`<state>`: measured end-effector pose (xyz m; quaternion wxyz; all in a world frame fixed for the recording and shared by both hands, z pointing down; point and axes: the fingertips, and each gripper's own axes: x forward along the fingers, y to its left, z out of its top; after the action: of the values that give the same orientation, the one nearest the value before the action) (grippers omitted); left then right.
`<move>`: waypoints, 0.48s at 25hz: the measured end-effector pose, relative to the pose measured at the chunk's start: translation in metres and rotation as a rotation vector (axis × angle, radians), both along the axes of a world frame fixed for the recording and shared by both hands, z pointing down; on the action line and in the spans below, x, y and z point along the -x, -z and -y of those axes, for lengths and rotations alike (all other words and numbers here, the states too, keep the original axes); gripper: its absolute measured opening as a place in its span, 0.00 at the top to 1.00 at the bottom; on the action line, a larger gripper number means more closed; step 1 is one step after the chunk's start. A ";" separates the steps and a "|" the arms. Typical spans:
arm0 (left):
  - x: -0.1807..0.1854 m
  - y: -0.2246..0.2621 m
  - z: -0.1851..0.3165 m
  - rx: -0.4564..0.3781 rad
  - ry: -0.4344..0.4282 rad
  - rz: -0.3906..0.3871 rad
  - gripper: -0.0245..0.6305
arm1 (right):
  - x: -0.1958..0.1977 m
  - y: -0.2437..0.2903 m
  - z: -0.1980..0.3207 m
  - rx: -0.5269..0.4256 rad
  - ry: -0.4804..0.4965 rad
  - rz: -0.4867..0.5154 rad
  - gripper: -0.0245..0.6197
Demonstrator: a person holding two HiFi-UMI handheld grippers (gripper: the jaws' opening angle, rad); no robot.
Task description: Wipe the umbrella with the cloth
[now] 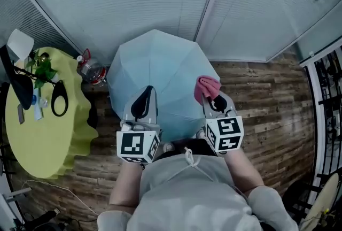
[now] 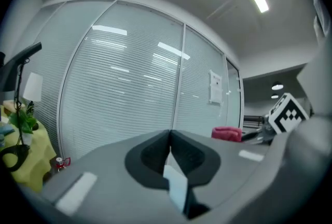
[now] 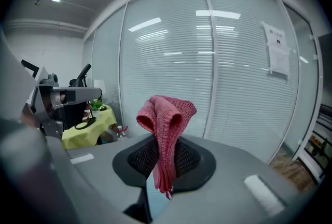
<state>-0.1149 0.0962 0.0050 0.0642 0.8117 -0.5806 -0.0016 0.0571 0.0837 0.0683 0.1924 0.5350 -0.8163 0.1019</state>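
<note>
Over wood floor point(image 1: 267, 96), right gripper point(image 1: 216, 100) pinched the cloth point(image 1: 207, 87), left gripper point(image 1: 143, 102) jaws together; central umbrella point(image 1: 160, 59) wanted light, rib-following strokes.

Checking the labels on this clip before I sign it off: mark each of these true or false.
1. The right gripper is shut on a pink cloth. True.
2. The umbrella is folded closed. False: it is open, with its light-blue canopy spread out.
3. The left gripper has its jaws wide apart. False: its jaws meet at the tips.
4. A round table with a yellow-green cover stands to the person's left. True.
5. The red-capped bottle stands on that table. False: it is down on the floor, between the table and the umbrella.
</note>
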 end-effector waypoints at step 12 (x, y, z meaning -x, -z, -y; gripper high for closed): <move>0.006 0.051 -0.024 -0.099 -0.015 -0.014 0.95 | 0.014 0.035 -0.012 -0.084 0.011 0.048 0.88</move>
<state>-0.1210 0.1203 -0.0459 0.0281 0.8182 -0.5731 -0.0353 0.0432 0.0956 0.0331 0.1504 0.5357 -0.8271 0.0792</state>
